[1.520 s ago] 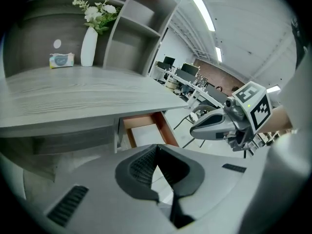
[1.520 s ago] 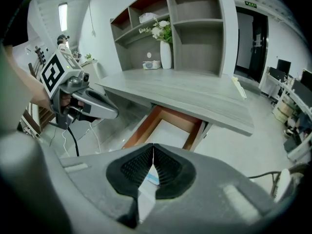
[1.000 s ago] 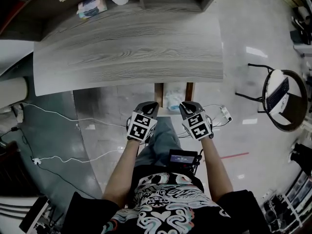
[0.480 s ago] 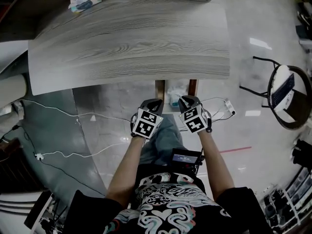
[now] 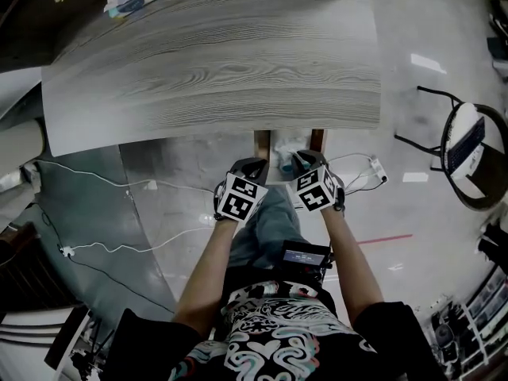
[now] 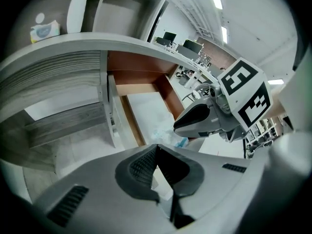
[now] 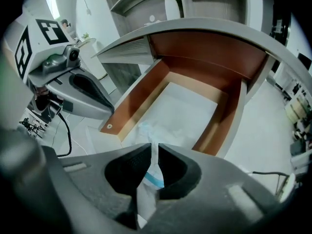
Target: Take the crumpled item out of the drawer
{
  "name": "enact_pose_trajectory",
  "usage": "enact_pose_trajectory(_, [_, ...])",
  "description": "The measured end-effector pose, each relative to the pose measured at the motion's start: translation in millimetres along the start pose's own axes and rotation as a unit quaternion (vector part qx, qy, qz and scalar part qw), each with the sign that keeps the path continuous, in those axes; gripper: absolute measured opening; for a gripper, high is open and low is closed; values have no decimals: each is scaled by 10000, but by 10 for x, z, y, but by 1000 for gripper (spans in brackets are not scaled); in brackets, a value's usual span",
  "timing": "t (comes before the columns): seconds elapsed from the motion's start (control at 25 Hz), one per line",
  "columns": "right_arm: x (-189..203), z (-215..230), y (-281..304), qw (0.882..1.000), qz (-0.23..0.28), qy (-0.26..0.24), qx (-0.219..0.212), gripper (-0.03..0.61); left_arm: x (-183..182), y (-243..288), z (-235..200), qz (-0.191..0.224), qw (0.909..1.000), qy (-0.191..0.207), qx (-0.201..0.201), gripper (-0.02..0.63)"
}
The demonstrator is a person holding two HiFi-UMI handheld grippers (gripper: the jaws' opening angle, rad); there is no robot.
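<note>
Glossy grey floor [image 5: 198, 173] with loose white cables [image 5: 103, 248], seen from above; a person faces a grey wood-grain worktop [image 5: 214, 62]. Nearest the body, the left claw [image 6: 156, 146] has its tips pressed together with nothing between them. It hangs just beside the right claw [image 7: 153, 147], both at the near end of an open drawer [image 7: 141, 94]. The right claw pinches a fold of the crumpled item [image 7: 147, 130], a white wad with a pale blue streak, which runs down between the two pads. The rest of the wad lies at the drawer's near edge, on its pale bottom, between the brown side walls. The drawer projects from under the worktop's front edge. Farther back on the worktop, a tissue box [image 6: 45, 29] and a white vase [image 6: 77, 11] stand beside a shelf unit [image 6: 126, 4]. To the right, well apart, a round black-framed chair [image 5: 464, 153] stands on the floor.
</note>
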State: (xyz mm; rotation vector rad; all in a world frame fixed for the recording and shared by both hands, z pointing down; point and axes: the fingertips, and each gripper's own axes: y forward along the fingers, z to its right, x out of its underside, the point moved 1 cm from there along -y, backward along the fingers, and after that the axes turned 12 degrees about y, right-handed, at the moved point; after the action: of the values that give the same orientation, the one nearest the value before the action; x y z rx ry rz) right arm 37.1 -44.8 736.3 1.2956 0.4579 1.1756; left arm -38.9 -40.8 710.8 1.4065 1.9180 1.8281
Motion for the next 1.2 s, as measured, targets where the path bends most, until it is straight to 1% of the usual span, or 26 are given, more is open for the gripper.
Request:
enact_pose_trajectory(0.32, [36, 44, 77, 9997, -140, -150, 104, 28, 0, 22, -22, -38, 9998, -130, 110, 3])
enact_pose_trajectory(0.44, [31, 59, 81, 9996, -167, -191, 125, 28, -6, 32, -19, -50, 9998, -121, 137, 3])
enact_pose_trajectory(0.6, [41, 49, 90, 9993, -207, -285, 133, 28, -31, 13, -30, -22, 9996, -245, 128, 3])
enact_pose_trajectory(0.88, [94, 42, 123, 9981, -360, -479, 157, 9, -49, 11, -49, 29, 9996, -266, 112, 3])
enact_pose_trajectory(1.2, [90, 43, 102, 9980, -346, -500, 145, 8, -44, -12, -36, 27, 9995, -304, 92, 3])
